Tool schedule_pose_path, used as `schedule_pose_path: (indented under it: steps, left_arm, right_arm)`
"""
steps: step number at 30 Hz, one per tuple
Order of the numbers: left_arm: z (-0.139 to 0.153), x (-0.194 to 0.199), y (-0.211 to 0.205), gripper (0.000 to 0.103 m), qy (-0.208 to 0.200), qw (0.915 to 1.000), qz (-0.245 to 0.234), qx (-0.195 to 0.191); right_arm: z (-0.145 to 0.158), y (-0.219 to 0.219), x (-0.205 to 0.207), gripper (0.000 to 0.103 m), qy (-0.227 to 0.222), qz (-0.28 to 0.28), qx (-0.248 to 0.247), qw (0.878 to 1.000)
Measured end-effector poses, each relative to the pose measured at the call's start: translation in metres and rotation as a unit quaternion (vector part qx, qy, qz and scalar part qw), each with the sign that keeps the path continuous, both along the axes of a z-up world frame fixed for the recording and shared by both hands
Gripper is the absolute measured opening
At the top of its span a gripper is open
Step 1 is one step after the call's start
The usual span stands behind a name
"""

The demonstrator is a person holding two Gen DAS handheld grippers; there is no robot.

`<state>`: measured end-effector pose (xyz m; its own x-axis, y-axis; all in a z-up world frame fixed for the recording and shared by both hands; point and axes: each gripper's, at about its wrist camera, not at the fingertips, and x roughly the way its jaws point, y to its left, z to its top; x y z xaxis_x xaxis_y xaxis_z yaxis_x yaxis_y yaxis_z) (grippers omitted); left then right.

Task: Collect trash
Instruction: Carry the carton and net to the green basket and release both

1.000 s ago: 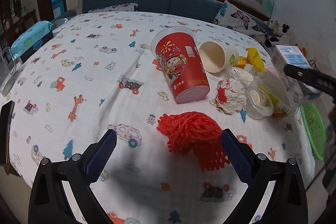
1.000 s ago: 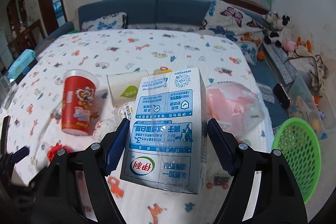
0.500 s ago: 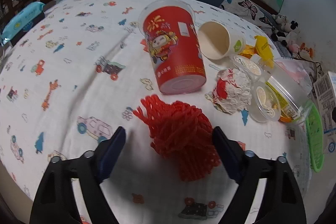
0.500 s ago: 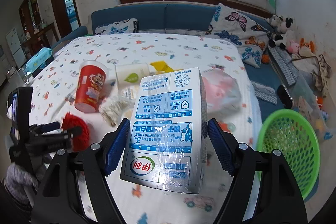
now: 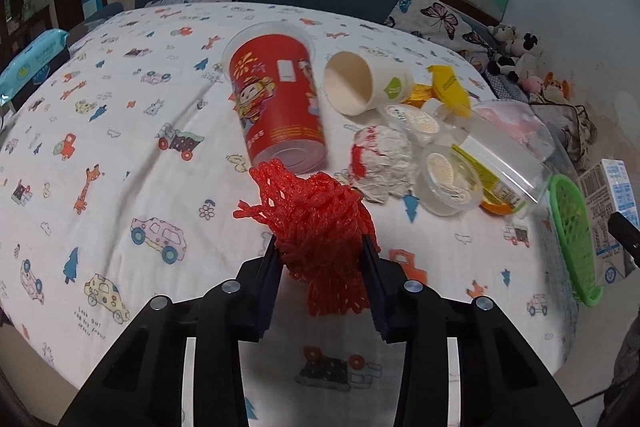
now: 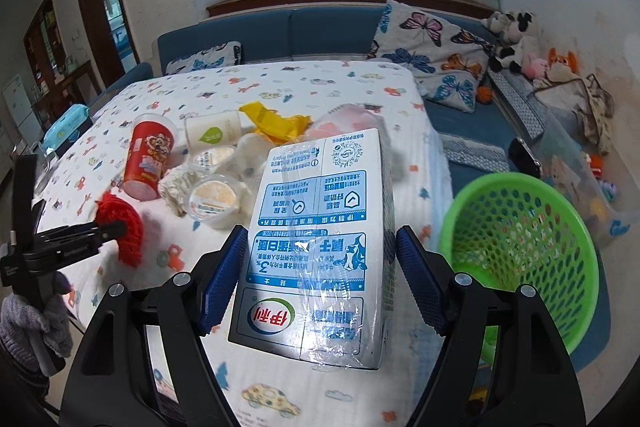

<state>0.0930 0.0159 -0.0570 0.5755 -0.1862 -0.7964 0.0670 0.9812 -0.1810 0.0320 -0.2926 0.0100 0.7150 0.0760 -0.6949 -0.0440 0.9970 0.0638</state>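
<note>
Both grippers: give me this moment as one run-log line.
left gripper: shut on red net | right gripper: shut on milk carton | basket: beside table, nothing dropped in yet

I'm in a home living room: blue sofa (image 6: 320, 31) at twelve o'clock, butterfly cushions (image 6: 432, 63) and stuffed toys (image 6: 516, 39) at two.

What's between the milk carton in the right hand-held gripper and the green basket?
Nothing visible. The milk carton, clamped in the right hand-held gripper, hangs beside the green basket, with only open space between them.
</note>
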Motion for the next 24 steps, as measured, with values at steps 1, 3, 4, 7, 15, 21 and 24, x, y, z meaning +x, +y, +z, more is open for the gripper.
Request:
schedule_pose_path:
  steps: [1, 3, 4, 7, 15, 21, 24]
  left_arm:
    - [0.003, -0.002, -0.002, 0.036, -0.002, 1.0, -0.004, -0.004]
    - [0.012, -0.008, -0.012, 0.036, -0.011, 0.9997, -0.02, -0.006]
    - [0.017, -0.01, -0.017, 0.036, -0.017, 0.9995, -0.028, -0.006]
    - [0.031, -0.015, -0.036, 0.036, -0.031, 0.998, -0.055, -0.008]
    - [0.062, -0.004, -0.104, 0.036, -0.044, 0.9901, -0.132, -0.016]
    - [0.075, 0.009, -0.169, 0.036, -0.047, 0.9809, -0.188, -0.01]
    - [0.079, 0.015, -0.204, 0.036, -0.044, 0.9757, -0.214, -0.01]
  right_arm:
    - [0.0, -0.003, 0.0, 0.075, 0.0, -0.003, 0.002, 1.0]
    - [-0.001, -0.011, -0.002, 0.075, 0.0, -0.009, 0.007, 1.0]
    - [-0.001, -0.016, -0.003, 0.075, 0.0, -0.013, 0.008, 1.0]
    - [-0.002, -0.029, -0.004, 0.075, -0.001, -0.026, 0.01, 1.0]
    - [-0.01, -0.075, -0.005, 0.075, 0.004, -0.064, 0.011, 0.998]
    - [-0.028, -0.125, -0.007, 0.075, 0.029, -0.106, 0.008, 0.994]
    - [-0.038, -0.148, -0.008, 0.075, 0.039, -0.126, 0.009, 0.991]
